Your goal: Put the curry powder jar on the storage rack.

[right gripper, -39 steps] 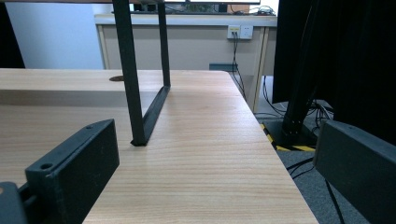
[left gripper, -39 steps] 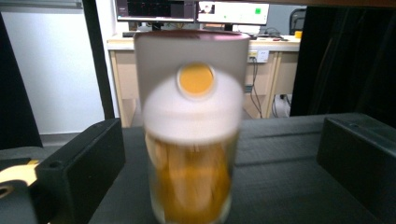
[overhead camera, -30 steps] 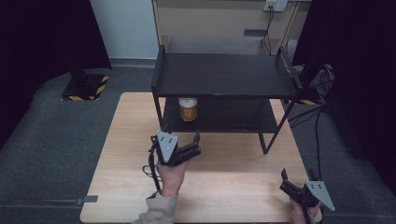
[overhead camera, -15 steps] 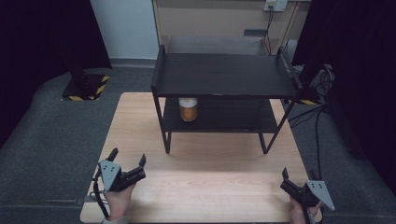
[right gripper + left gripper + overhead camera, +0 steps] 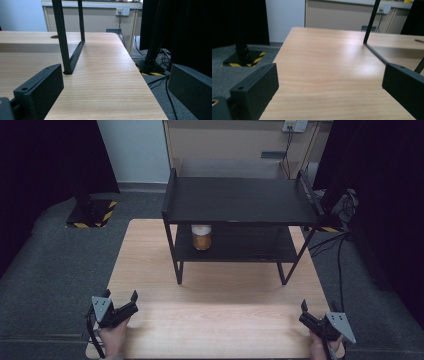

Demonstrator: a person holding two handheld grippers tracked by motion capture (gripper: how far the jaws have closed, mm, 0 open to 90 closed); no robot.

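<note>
The cup, with an orange-brown fill and a pale top, stands upright on the lower shelf of the black rack, toward its left end, under the top shelf. Nothing touches it. Judging from how things lie, the placing looks done: the cup is set on the shelf and both hands are at the near edge of the table, well apart from it. Little seems left beyond resting the tools, unless another item is to follow, which cannot be told.

The left hand-held gripper sits at the near left corner with its jaws spread and nothing between them; its own view looks across bare wood toward a rack leg. The right hand-held gripper is at the near right corner, jaws likewise spread and empty, looking past the rack's right foot.

The table is light wood grain, bare apart from the rack on its far half. Around it lies grey carpet. A stand base with yellow-black tape sits at far left, black curtains hang on both sides, and cables trail at right below a wall socket.
</note>
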